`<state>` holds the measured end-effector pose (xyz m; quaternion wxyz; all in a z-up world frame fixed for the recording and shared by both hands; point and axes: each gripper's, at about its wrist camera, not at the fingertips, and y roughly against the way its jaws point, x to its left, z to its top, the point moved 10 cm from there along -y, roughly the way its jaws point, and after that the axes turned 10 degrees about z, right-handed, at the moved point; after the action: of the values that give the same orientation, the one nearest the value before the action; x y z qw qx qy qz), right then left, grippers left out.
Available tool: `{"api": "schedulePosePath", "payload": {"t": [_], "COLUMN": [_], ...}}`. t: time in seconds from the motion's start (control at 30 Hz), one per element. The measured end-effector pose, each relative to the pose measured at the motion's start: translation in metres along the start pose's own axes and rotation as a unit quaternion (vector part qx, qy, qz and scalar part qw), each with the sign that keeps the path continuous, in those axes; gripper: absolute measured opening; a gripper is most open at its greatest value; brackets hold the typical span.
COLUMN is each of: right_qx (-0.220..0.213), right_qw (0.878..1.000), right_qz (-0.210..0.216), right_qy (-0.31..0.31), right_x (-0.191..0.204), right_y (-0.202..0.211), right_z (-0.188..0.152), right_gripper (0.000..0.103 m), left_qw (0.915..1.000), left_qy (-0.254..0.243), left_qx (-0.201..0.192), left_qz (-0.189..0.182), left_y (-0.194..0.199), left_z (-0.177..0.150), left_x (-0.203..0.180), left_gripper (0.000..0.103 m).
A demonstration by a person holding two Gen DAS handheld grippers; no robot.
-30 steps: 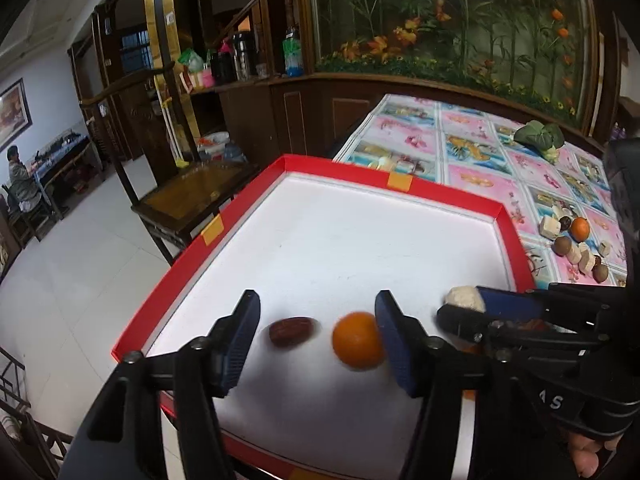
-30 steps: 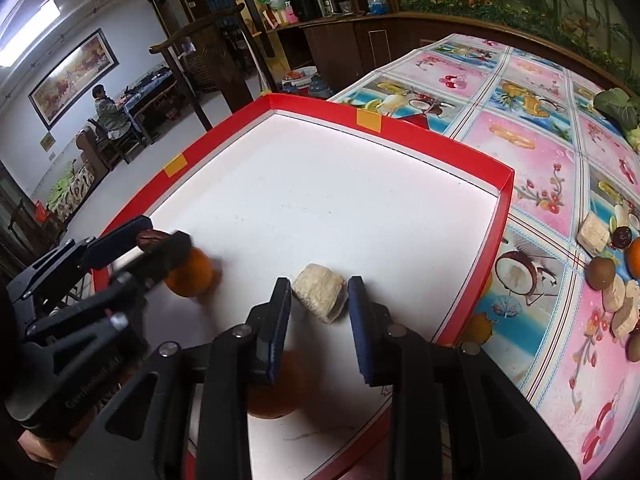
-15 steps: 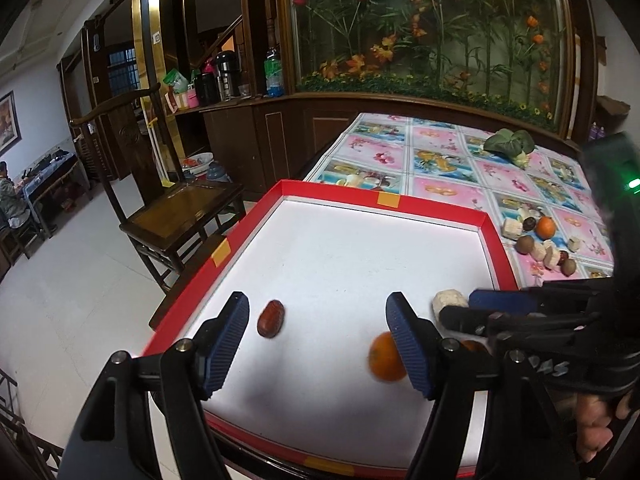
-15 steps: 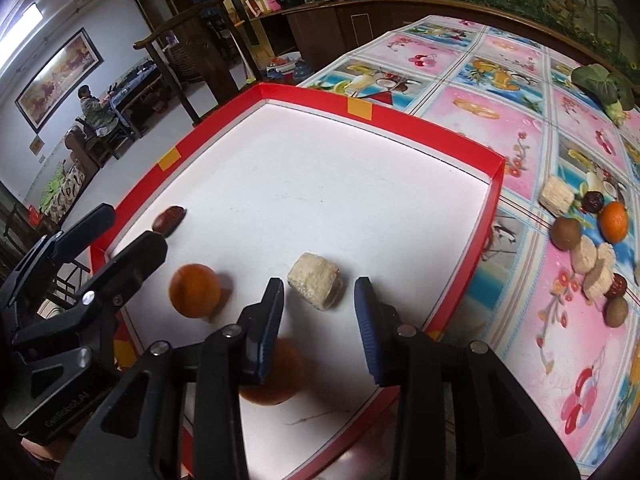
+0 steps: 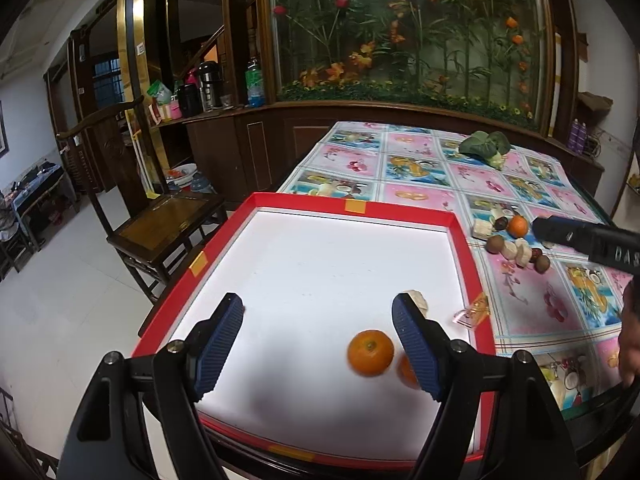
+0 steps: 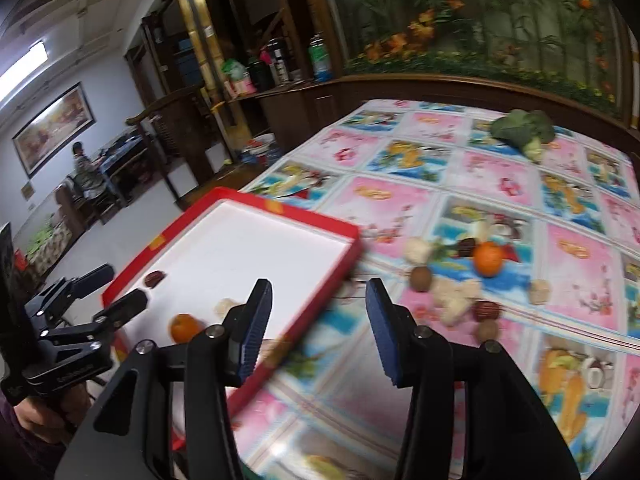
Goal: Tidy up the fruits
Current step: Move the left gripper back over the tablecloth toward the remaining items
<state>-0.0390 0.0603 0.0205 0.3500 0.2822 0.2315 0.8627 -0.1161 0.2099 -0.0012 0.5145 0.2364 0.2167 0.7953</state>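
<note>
Black frames, ribbed blue fingers (image 5: 218, 348), perhaps steel screws (image 5: 175, 346)

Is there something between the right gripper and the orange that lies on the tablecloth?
Nothing visible. The right gripper, jaws opening and empty, faces bare tablecloth; the orange lies beyond, with small fruits beside it.

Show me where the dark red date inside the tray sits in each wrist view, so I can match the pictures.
Left wrist view: not visible; only two oranges and a pale chunk show in the tray.
Right wrist view: the dark red date lies on the white floor near the tray's left rim, just beyond the left gripper.
Shared landmark: the red tray with an orange tape patch on its far rim.
</note>
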Motion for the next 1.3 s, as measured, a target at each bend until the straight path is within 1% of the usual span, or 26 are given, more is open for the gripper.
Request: {"api": "schedulePosePath", "payload": {"t": [0.07,0.17,0.3,0.43,0.63,0.73,0.83,0.97,1.0,1.1,1.23,1.3], "right_qx": [-0.009,-0.017,-0.035,-0.046,-0.061,-0.056,-0.043,-0.015,-0.006,0.013,0.05,0.071], "right_qw": [1.0,0.999,0.996,0.993,0.989,0.988,0.987,0.989,0.99,0.992,0.995,0.995], "right_qz": [-0.019,-0.036,-0.057,-0.086,-0.11,-0.117,-0.113,-0.093,-0.081,-0.051,-0.006,0.0], "right_qy": [-0.01,-0.035,-0.055,-0.064,-0.076,-0.085,-0.103,-0.111,-0.114,-0.114,-0.082,-0.064], "right_x": [-0.019,-0.047,-0.074,-0.101,-0.132,-0.151,-0.169,-0.181,-0.181,-0.173,-0.144,-0.133], "right_y": [0.01,0.024,0.045,0.064,0.089,0.099,0.104,0.099,0.094,0.079,0.044,0.027], "right_z": [0.001,0.004,0.008,0.01,0.009,0.002,-0.007,-0.022,-0.025,-0.03,-0.035,-0.039], "right_gripper": [0.051,0.051,0.051,0.051,0.051,0.051,0.051,0.051,0.051,0.051,0.052,0.052], "left_qw": [1.0,1.0,1.0,0.9999,0.9997,0.9993,0.9982,0.9954,0.9948,0.9924,0.988,0.9866], "left_qy": [-0.001,0.0,-0.002,-0.008,-0.019,-0.024,-0.038,-0.06,-0.063,-0.079,-0.11,-0.12], "left_qx": [0.003,0.003,-0.002,0.005,-0.001,0.006,0.008,0.021,0.023,0.024,0.029,0.031], "left_qz": [-0.001,0.0,-0.002,-0.006,-0.015,-0.027,-0.046,-0.071,-0.077,-0.092,-0.105,-0.107], "left_y": [-0.001,0.0,0.004,0.002,0.009,0.01,0.013,0.014,0.015,0.021,0.025,0.025], "left_z": [-0.001,0.001,0.0,0.0,0.001,-0.001,-0.003,-0.004,-0.004,-0.004,-0.007,-0.007], "left_x": [-0.001,0.001,-0.001,-0.009,-0.018,-0.029,-0.048,-0.079,-0.086,-0.108,-0.137,-0.148], "left_gripper": [0.078,0.078,0.078,0.078,0.078,0.078,0.078,0.078,0.078,0.078,0.078,0.078]}}
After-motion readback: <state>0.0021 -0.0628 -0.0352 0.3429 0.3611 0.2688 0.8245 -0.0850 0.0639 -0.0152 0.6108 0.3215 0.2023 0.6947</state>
